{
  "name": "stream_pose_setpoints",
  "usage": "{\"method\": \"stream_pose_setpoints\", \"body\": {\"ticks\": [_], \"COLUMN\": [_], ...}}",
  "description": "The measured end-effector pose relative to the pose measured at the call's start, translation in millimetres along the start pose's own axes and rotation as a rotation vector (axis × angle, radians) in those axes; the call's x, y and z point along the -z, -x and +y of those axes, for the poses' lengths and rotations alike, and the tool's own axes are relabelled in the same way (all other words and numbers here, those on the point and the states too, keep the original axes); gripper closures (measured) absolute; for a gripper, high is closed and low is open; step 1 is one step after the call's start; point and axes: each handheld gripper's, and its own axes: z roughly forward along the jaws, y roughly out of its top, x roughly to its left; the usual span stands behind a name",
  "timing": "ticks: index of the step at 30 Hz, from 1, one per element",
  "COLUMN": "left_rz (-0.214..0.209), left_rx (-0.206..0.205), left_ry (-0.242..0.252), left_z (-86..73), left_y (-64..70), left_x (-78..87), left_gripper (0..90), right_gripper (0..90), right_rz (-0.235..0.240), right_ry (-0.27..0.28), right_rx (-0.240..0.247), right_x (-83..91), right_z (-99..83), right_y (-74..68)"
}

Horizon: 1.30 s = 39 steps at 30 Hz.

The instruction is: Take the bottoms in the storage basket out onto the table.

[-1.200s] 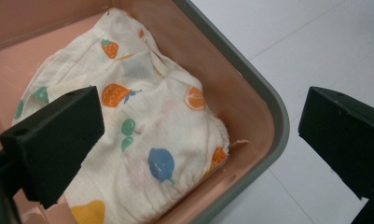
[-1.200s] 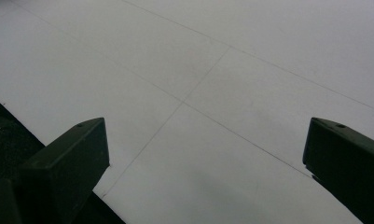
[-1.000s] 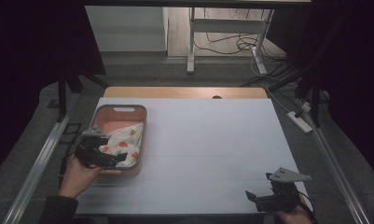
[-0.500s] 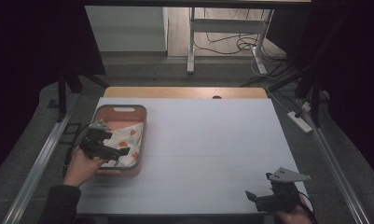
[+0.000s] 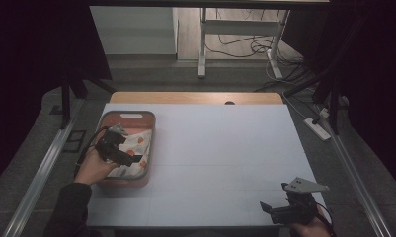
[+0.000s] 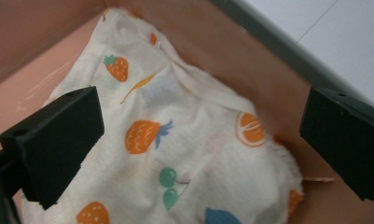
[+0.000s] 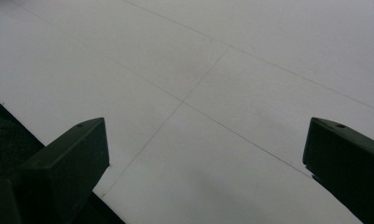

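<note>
1. The table [image 5: 225,148] is taking up the middle of the high view, its white top crossed by thin seam lines, with a strip of bare wood showing along the far edge.
2. A salmon-pink tray [image 5: 144,123] with a grey rim is sitting on the left side of the table, its long side running near to far; in the left gripper view its inner wall [image 6: 250,70] is rising just beyond the cloth.
3. A fruit-print cloth [image 5: 134,146] is lying bunched inside the tray, pressing against the right wall; up close the cloth [image 6: 175,154] is showing strawberries, an orange slice, cherries and something blue on a cream ground.
4. The person's left hand [image 5: 93,167] is reaching in from the near left, holding the left hand-held gripper [image 5: 131,159] over the near half of the tray, pointing right across the cloth.
5. The left hand-held gripper [image 6: 201,140] is standing wide open, its two black jaws set to either side of the cloth and gripping nothing; whether they are touching the fabric is not clear.
6. The right hand-held gripper [image 5: 270,211] is resting at the near right corner of the table, well apart from the tray.
7. The right hand-held gripper [image 7: 205,154] is also gaping wide, with bare white table between its jaws.
</note>
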Motion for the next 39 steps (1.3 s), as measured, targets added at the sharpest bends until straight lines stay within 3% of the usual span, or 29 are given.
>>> {"method": "stream_pose_setpoints", "body": {"ticks": [9,10,11,12,13,14,15,18,21,25,29,35,39], "left_rz": [-0.054,-0.054,-0.054,-0.051,-0.051,-0.045,-0.045,-0.022,-0.015,0.030,0.060,0.070,0.076], "left_rx": [-0.057,-0.064,-0.064,-0.059,-0.059,-0.052,-0.052,-0.015,-0.004,0.013,0.059,0.089,0.121], "left_ry": [-0.108,-0.144,-0.144,-0.179,-0.179,-0.221,-0.221,-0.285,-0.290,-0.298,-0.288,-0.315,-0.306], "left_z": [2.9,2.1,2.1,0.8,0.8,-0.8,-0.8,-2.7,-2.4,-0.8,0.5,5.1,7.9], "left_y": [-1.4,-2.5,-2.5,-4.3,-4.3,-6.8,-6.8,-10.8,-12.2,-15.5,-21.5,-22.5,-24.8], "left_x": [-26.0,-32.4,-32.4,-39.1,-39.1,-45.6,-45.6,-55.0,-56.9,-60.2,-62.4,-63.6,-61.1], "left_gripper": [0.0,0.0,0.0,0.0,0.0,0.0,0.0,0.0,0.0,0.0,0.0,1.3,14.1], "right_gripper": [0.8,0.8,0.8,0.8,0.8,0.8,0.8,0.8,0.8,0.8,0.8,0.8,0.8], "right_rz": [0.001,0.002,0.002,0.002,0.002,0.002,0.002,0.003,0.003,0.004,0.003,0.003,0.004], "right_ry": [0.002,0.002,0.002,0.002,0.002,0.000,0.000,0.001,0.001,0.001,-0.001,-0.002,-0.001], "right_rx": [0.000,0.001,0.001,0.003,0.003,0.003,0.004,0.003,0.003,0.004,0.004,0.005,0.007], "right_x": [0.0,0.1,0.1,0.1,0.1,0.2,0.2,0.1,0.2,0.2,0.2,-0.1,-0.2], "right_z": [0.0,0.0,0.0,-0.1,-0.1,0.0,0.0,-0.1,-0.1,-0.1,-0.1,-0.1,-0.1], "right_y": [0.1,0.0,0.0,0.0,0.0,0.0,-0.1,-0.1,0.0,-0.1,-0.1,-0.1,-0.3]}}
